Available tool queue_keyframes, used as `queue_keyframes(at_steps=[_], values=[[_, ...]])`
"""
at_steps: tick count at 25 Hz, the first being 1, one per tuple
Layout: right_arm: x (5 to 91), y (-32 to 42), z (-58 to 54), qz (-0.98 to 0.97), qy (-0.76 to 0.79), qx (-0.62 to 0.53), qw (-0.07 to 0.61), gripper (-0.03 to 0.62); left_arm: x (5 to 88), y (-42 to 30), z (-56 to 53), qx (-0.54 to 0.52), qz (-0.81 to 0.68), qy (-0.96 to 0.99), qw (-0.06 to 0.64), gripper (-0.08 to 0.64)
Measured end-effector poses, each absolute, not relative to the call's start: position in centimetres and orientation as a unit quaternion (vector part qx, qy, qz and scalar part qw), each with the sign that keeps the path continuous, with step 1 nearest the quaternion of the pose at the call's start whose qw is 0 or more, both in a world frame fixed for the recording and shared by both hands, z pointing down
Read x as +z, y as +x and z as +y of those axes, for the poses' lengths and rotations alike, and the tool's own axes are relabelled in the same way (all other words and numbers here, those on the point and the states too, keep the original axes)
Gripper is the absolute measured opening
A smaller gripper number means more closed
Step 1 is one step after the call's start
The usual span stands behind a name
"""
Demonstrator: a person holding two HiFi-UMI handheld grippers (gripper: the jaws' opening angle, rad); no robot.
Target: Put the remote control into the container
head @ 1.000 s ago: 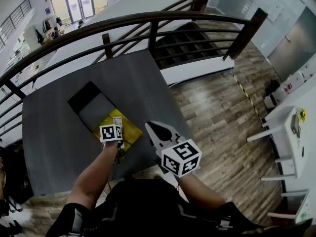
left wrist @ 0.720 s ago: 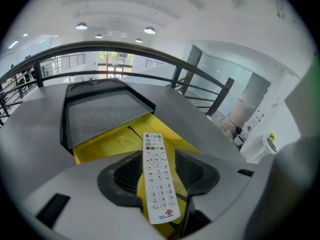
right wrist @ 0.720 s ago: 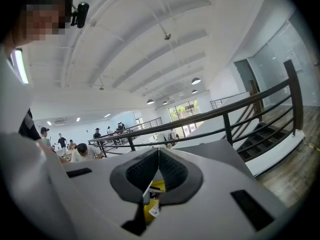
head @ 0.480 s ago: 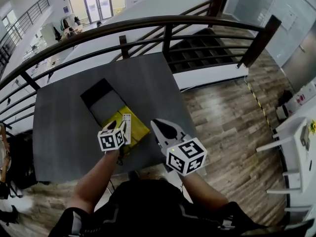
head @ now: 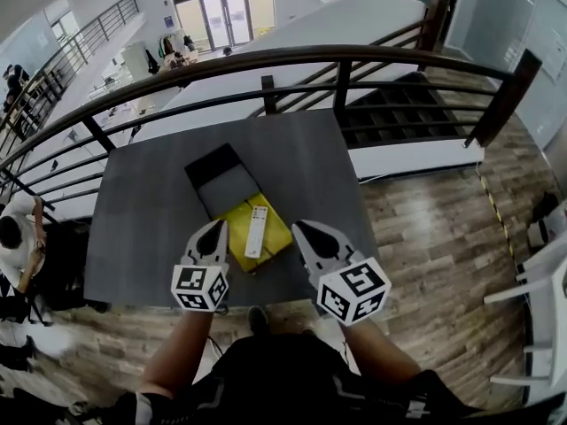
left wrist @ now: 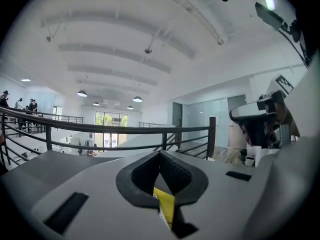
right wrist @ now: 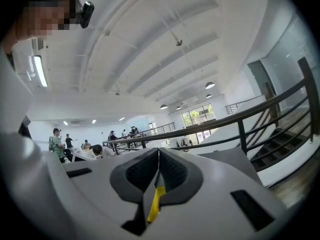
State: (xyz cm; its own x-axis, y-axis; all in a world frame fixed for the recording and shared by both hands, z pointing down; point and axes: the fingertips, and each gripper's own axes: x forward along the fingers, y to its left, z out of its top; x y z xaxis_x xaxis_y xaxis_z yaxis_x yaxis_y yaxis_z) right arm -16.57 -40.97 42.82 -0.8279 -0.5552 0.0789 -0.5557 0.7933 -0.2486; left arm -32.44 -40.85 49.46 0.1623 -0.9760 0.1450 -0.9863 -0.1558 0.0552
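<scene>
Remote control [head: 256, 231]: in the container [head: 276, 230] before you.
Container: on the table [head: 142, 237], middle.
Box [head: 208, 162]: just behind it, farther left.
Left gripper [head: 217, 230]: near left of it.
Right gripper [head: 304, 229]: near right.

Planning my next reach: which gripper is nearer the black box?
Left. The left gripper, just closed on nothing, is by the near corner of the black box; the right gripper is farther, beyond the yellow container.

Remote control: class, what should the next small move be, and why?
Probably draw both claws back from the table and stop: the remote control already lies in the yellow container, and the left claw and right claw are both shut, empty and apart from it.
</scene>
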Motion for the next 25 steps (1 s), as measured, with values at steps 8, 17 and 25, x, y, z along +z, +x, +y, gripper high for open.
queue_keyframes(at_steps=[8,17,25], values=[[43.1,-15.4,-38.1,-0.959,0.245,0.143,0.001,0.002,45.9,-30.0,-33.9,0.000,-0.674,0.737,0.042,0.008],[43.2,-13.8,-35.6,-0.971,0.195,0.136,-0.001,0.002,44.1,-26.6,-27.5,-0.021,-0.693,0.720,0.029,0.008],[41.9,-13.8,-32.8,-0.976,0.183,0.117,0.007,0.002,41.9,-25.4,-23.8,-0.004,-0.685,0.728,0.008,0.008]])
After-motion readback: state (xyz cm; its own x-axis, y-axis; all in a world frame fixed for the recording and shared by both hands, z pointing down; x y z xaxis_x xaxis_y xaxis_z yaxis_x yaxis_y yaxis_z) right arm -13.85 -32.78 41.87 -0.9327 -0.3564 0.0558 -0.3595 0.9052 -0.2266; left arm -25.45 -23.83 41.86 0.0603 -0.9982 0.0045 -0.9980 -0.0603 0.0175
